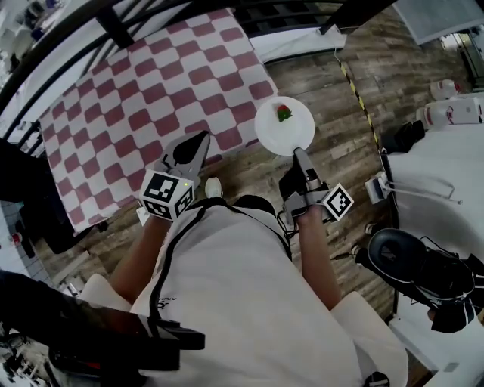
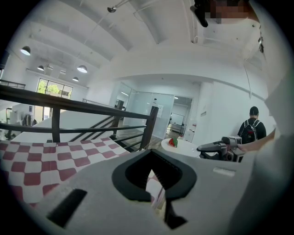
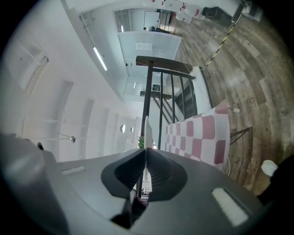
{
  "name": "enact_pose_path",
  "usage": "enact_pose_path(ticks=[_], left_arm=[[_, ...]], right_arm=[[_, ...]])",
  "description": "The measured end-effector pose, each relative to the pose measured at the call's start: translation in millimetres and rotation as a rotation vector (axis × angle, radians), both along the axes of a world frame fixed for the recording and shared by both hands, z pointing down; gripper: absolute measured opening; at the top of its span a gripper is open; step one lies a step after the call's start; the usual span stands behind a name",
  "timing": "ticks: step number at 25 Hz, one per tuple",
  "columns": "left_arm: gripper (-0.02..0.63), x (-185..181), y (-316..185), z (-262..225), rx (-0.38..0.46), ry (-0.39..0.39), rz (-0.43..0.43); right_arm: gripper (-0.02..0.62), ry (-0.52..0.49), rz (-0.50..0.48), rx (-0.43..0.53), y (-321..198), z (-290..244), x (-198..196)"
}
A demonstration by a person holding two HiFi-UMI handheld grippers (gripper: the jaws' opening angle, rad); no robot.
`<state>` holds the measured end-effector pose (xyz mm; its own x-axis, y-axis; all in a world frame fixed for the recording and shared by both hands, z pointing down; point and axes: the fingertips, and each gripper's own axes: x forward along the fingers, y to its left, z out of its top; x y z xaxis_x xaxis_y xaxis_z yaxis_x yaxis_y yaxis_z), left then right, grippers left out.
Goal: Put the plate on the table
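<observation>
A round white plate (image 1: 283,127) with a small red and green piece of food (image 1: 283,113) on it hangs over the wood floor, just off the near right corner of the table. My right gripper (image 1: 299,153) is shut on the plate's near rim. In the right gripper view the plate (image 3: 147,131) is edge-on between the shut jaws (image 3: 145,149). A red and white checked cloth (image 1: 144,106) covers the table. My left gripper (image 1: 202,139) hovers over the table's near edge, shut and holding nothing. From the left gripper view (image 2: 149,153) the plate (image 2: 183,147) floats at the right.
A dark metal railing (image 1: 91,23) runs behind the table. A yellow and black tape line (image 1: 357,98) crosses the wood floor. At the right is a white table (image 1: 446,181) with dark gear. A person with a backpack (image 2: 250,131) stands far off.
</observation>
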<state>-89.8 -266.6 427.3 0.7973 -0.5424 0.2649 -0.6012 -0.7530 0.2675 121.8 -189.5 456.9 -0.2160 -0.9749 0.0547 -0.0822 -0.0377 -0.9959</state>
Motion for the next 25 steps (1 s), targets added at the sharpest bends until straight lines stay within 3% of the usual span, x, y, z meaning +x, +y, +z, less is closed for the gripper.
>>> enact_pose_path(ticks=[12,25], left_arm=[[0.008,12.2,-12.4,9.6,-0.018,-0.005,-0.016],[0.008,52.3,-17.6,12.0,-0.035,-0.017,-0.162]], right_arm=[[0.018,-0.001,-0.03,-0.006,-21.5,4.4,10.1],[0.018,-0.006,-0.204,-0.032,-51.0,18.4,48.4]])
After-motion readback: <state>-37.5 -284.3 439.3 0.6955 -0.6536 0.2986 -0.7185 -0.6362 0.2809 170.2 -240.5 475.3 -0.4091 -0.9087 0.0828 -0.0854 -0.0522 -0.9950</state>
